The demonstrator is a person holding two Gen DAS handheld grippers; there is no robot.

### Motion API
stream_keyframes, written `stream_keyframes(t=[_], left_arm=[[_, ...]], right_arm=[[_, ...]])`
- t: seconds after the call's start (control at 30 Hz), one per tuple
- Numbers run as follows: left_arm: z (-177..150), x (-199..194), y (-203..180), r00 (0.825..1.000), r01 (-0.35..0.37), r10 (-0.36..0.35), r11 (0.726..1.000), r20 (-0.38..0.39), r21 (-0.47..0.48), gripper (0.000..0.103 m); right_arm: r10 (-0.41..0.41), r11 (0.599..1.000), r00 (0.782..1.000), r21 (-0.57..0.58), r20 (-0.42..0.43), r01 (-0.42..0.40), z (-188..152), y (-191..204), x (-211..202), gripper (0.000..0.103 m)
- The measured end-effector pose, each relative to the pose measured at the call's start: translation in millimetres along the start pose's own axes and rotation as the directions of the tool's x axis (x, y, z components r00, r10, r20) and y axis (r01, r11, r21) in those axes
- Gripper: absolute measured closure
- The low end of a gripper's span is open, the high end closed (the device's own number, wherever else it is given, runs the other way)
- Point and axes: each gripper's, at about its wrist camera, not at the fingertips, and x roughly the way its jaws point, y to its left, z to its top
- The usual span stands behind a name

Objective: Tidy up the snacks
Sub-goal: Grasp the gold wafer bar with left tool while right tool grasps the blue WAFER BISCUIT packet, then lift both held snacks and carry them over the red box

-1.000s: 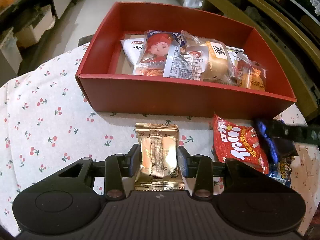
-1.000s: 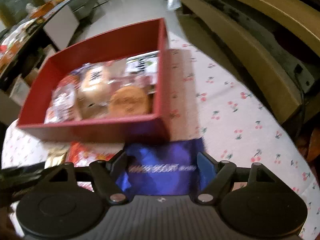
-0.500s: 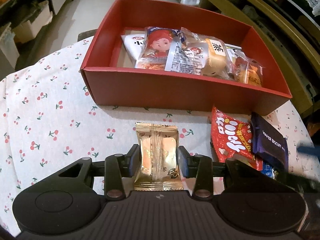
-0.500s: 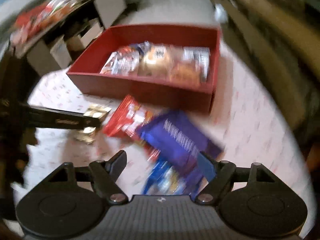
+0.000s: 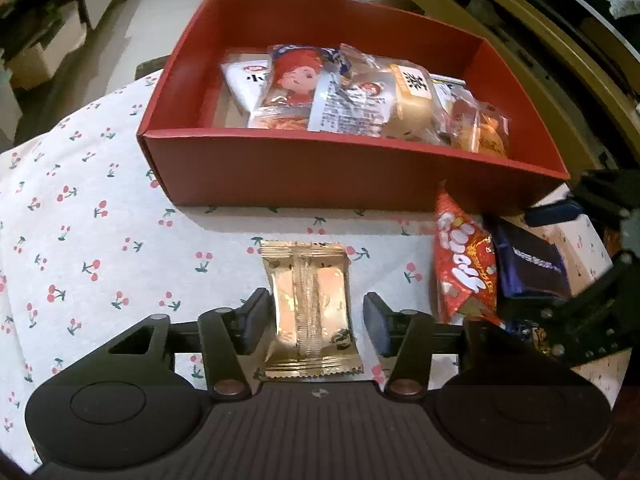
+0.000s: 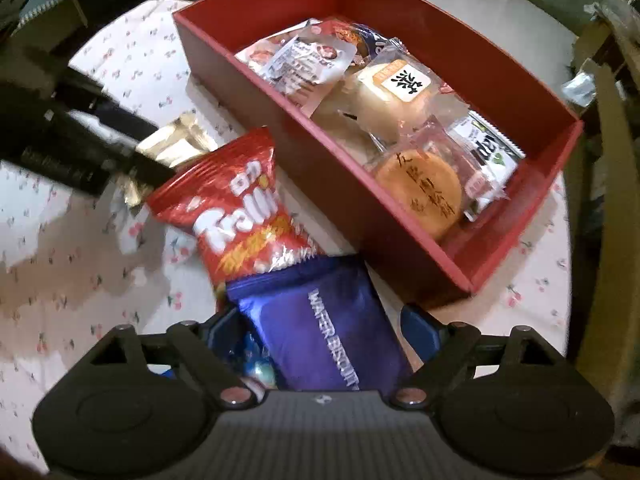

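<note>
The gold snack pack (image 5: 310, 312) lies between the left claw's (image 5: 314, 316) wide fingers, touching neither. The right claw (image 6: 320, 330) is wide too, around the purple wafer pack (image 6: 324, 328).

A box (image 5: 340, 176) sits at the back of the tabletop (image 5: 80, 208) with several snack packets (image 5: 344, 96) inside. In front of it lies a biscuit packet (image 5: 308, 312); to its right, a chip bag (image 5: 464, 268), then a wafer packet (image 5: 528, 268).
</note>
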Motion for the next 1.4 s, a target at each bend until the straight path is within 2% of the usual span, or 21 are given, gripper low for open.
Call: stream_keyframes(t=[0.07, 0.13, 0.17, 0.23, 0.27, 0.43, 0.57, 0.63, 0.67, 0.73, 0.77, 0.8, 0.97, 1.1, 1.23, 1.4], left_arm=[[-0.2, 0.4, -0.2, 1.000, 0.002, -0.002, 1.000, -0.001, 0.005, 0.041], [0.5, 0.3, 0.5, 1.000, 0.007, -0.007, 1.000, -0.003, 0.003, 0.040], [0.8, 0.5, 0.3, 1.000, 0.008, -0.008, 1.000, -0.004, 0.003, 0.038], [0.8, 1.0, -1.4, 1.000, 0.008, -0.008, 1.000, -0.005, 0.006, 0.036], [0.7, 1.0, -2.3, 1.000, 0.006, -0.006, 1.000, -0.005, 0.008, 0.035], [1.9, 2.8, -2.8, 1.000, 0.009, -0.009, 1.000, -0.006, -0.001, 0.032], [2.8, 3.9, -3.8, 1.000, 0.000, 0.000, 1.000, 0.000, -0.001, 0.032], [3.3, 4.2, -5.4, 1.000, -0.014, 0.014, 1.000, 0.007, 0.009, 0.032], [3.6, 4.8, -7.2, 1.000, -0.027, 0.026, 0.999, 0.013, 0.018, 0.034], [3.3, 5.7, -10.3, 0.998, -0.064, 0.063, 0.997, 0.027, 0.038, 0.044], [2.9, 5.9, -11.8, 0.996, -0.090, 0.088, 0.995, 0.033, 0.054, 0.053], [2.8, 5.8, -12.0, 0.994, -0.101, 0.099, 0.993, 0.035, 0.060, 0.053], [-0.5, -2.0, -7.0, 0.996, -0.086, 0.084, 0.995, 0.033, 0.043, 0.056], [-4.7, -15.3, -4.5, 0.996, -0.072, 0.070, 0.997, 0.052, 0.031, 0.056], [-11.7, -25.4, -2.6, 0.997, -0.054, 0.053, 0.998, 0.057, 0.016, 0.056], [-18.7, -32.9, -5.8, 0.997, -0.044, 0.043, 0.999, 0.068, 0.023, 0.056]], right_arm=[[0.031, 0.999, 0.999, 0.041, 0.012, -0.032, -1.3, -2.9, 4.9, 0.013], [0.025, 0.997, 0.999, 0.076, 0.038, -0.027, -8.4, -1.1, 3.0, 0.014], [0.017, 0.994, 0.999, 0.103, 0.047, -0.022, -12.6, -0.1, 0.4, 0.018], [-0.014, 0.986, 0.999, 0.168, 0.050, 0.006, -20.4, 2.7, -7.1, 0.037], [-0.025, 0.980, 0.999, 0.200, 0.046, 0.015, -24.6, 5.9, -11.3, 0.040], [-0.053, 0.956, 0.998, 0.289, 0.024, 0.044, -38.4, 27.1, -20.2, 0.043], [-0.041, 0.920, 0.997, 0.391, 0.067, 0.012, -45.7, 38.6, -29.9, 0.046], [-0.059, 0.908, 0.996, 0.419, 0.067, 0.026, -46.7, 45.0, -31.0, 0.046], [-0.077, 0.905, 0.995, 0.424, 0.065, 0.042, -46.8, 48.1, -31.9, 0.046], [-0.099, 0.894, 0.993, 0.444, 0.067, 0.059, -46.7, 51.2, -33.3, 0.046], [-0.112, 0.892, 0.991, 0.447, 0.073, 0.068, -48.5, 52.1, -36.0, 0.046], [-0.128, 0.889, 0.989, 0.451, 0.077, 0.080, -48.7, 52.7, -37.4, 0.046], [-0.140, 0.854, 0.983, 0.517, 0.122, 0.058, -48.3, 44.8, -45.7, 0.047], [-0.129, 0.850, 0.979, 0.526, 0.159, 0.027, -43.9, 52.8, -49.4, 0.047], [-0.134, 0.845, 0.977, 0.534, 0.168, 0.024, -36.9, 66.5, -47.4, 0.047], [-0.183, 0.825, 0.968, 0.562, 0.170, 0.058, -33.4, 74.2, -48.7, 0.047]])
